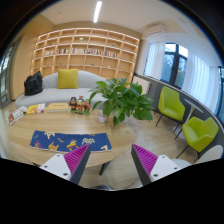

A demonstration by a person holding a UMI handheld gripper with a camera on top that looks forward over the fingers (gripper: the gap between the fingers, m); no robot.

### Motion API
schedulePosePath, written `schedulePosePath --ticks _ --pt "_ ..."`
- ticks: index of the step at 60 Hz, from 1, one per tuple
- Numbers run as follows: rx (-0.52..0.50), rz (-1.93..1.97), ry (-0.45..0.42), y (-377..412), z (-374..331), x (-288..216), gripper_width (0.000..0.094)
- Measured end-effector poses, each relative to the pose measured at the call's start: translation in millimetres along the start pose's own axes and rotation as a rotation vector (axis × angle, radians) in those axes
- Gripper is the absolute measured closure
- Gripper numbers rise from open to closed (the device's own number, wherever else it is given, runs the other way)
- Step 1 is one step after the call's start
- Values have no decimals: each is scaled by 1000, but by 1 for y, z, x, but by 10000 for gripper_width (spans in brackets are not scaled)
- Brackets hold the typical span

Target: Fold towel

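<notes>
The gripper (106,160) hangs released, gripping nothing, raised for an overview (my guess). The towel (70,139) lies flat on the table (60,122) at eleven o'clock, beyond the fingers

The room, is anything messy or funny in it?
Nothing stands out. The plant stands upright on the table, the blue towel lies flat just ahead of the open gripper, which holds nothing, and the green chairs sit upright by the windows.
</notes>
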State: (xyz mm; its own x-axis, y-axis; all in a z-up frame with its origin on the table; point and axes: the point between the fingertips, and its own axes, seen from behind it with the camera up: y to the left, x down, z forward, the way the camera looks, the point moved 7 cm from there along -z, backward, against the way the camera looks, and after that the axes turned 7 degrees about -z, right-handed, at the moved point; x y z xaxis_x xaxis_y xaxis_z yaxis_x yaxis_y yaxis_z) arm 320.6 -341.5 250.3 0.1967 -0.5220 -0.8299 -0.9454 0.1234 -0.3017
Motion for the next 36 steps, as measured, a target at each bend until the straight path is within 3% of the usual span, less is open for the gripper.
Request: schedulePosePath --ticks 15,36 --pt "-99 -24 58 56 -12 46 84" --pt "-471 -44 19 299 7 56 87"
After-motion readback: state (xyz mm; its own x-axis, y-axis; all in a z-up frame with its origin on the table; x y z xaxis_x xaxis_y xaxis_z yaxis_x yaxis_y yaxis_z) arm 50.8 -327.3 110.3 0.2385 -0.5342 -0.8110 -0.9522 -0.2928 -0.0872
